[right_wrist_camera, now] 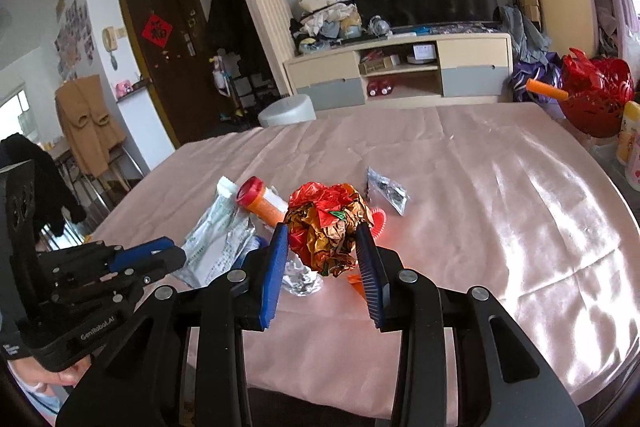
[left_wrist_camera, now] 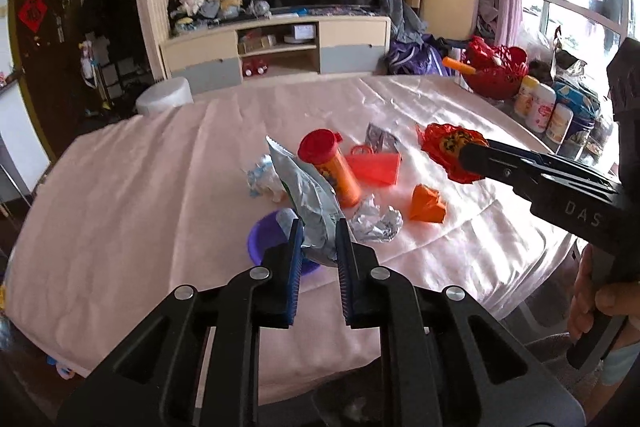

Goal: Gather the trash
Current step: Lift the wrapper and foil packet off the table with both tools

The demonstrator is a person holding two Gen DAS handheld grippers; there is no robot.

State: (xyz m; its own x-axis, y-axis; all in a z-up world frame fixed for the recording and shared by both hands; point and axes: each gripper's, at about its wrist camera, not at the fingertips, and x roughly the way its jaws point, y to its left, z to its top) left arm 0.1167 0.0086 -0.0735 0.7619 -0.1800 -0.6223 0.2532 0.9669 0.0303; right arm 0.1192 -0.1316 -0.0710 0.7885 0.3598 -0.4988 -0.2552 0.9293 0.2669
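Left wrist view: my left gripper (left_wrist_camera: 318,239) pinches the silver snack bag (left_wrist_camera: 310,197) above the purple bowl (left_wrist_camera: 262,241); the right gripper (right_wrist_camera: 322,247) clamps the crumpled red-gold wrapper (right_wrist_camera: 326,227) mid-counter (right_wrist_camera: 500,207), with open cloth beyond.

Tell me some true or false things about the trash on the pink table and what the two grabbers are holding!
1. The left gripper is shut on the silver-white foil snack bag. True.
2. The right gripper holds the orange tube with the red lid. False: it is shut on the crumpled red and gold wrapper ball; the tube lies on the pink tablecloth.
3. A purple plastic bowl sits on the tablecloth below the foil snack bag. True.
4. The crumpled silver foil ball is inside the purple bowl. False: it lies on the cloth beside the bowl.
5. The red lattice basket stands at the far right of the table. True.
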